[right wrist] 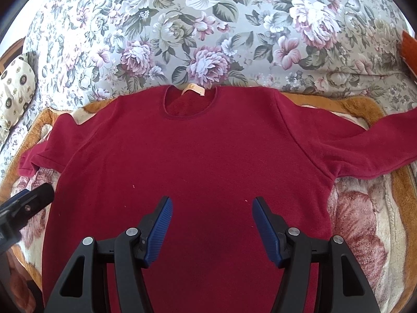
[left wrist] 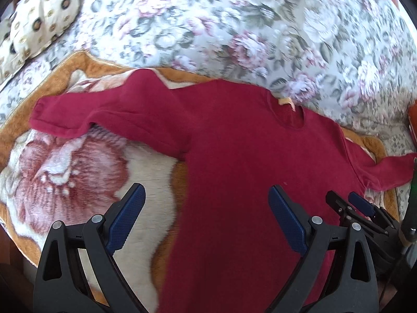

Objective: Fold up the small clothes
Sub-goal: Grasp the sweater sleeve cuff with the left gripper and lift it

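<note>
**Ana:** Floral bedding (right wrist: 208, 26) fills the background, and nearer the cameras a plush blanket (right wrist: 365, 221) with a tan border and a big rose print is spread over it. What lies on the blanket?

**Ben:** One dark red long-sleeved sweater (right wrist: 195, 156), front up and flat, with its neckline (right wrist: 190, 104) toward the floral bedding and a pale label (right wrist: 194, 88) showing inside the collar. Both sleeves stretch outward from the body: one sleeve (left wrist: 78, 114) runs off toward a patterned cushion (left wrist: 39, 18) beyond the sweater's shoulder, the other sleeve (right wrist: 378, 143) toward the opposite blanket edge.

**Ana:** And the grippers?

**Ben:** The right gripper (right wrist: 211, 221) hangs over the sweater's lower middle with its jaws spread and nothing between them. The left gripper (left wrist: 206, 219) is above the sweater's side edge, one finger over the blanket and one over the red cloth, jaws spread wide too, empty.

**Ana:** So how far along is the folding?

**Ben:** By my reading, barely begun. The sweater looks laid out and smoothed, which is the preparation, but no fold is visible: no sleeve is tucked in, and the body isn't doubled. The hem is out of view below the fingers. All the actual folding appears to be left.
</note>
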{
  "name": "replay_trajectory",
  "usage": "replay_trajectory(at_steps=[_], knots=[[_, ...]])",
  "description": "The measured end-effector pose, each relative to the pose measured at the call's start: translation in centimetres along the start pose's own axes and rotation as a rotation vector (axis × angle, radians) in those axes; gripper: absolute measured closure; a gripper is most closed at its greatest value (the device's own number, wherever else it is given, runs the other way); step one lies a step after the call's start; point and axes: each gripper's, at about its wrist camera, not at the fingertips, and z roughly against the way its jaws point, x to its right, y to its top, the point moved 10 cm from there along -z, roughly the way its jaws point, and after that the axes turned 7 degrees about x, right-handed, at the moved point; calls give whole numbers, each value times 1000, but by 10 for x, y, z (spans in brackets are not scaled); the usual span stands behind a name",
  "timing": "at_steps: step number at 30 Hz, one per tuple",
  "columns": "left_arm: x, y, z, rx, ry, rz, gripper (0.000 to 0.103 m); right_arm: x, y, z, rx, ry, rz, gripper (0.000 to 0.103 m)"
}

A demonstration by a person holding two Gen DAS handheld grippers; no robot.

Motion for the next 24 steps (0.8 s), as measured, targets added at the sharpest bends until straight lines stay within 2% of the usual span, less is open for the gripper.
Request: replay_trajectory(at_steps=[2, 5, 12, 15, 20, 24], knots=[[-32, 5, 6, 17, 18, 62, 7, -13, 3, -2, 4, 25, 23, 41], [-87, 11, 10, 23, 50, 170, 7, -49, 11, -4, 12, 114, 65, 42], [-211, 28, 5, 51, 131, 405, 7, -190, 58, -13, 38, 379, 242, 42], [-259, 34, -4, 70, 147, 528, 7, -260, 81, -24, 44, 457, 325, 42], [-309, 39, -22, 83, 164, 677, 7, -368, 95, -57, 33, 567, 456, 42], [-320, 43, -40, 82, 164, 696, 7, -439, 95, -91, 11, 597, 537, 42]])
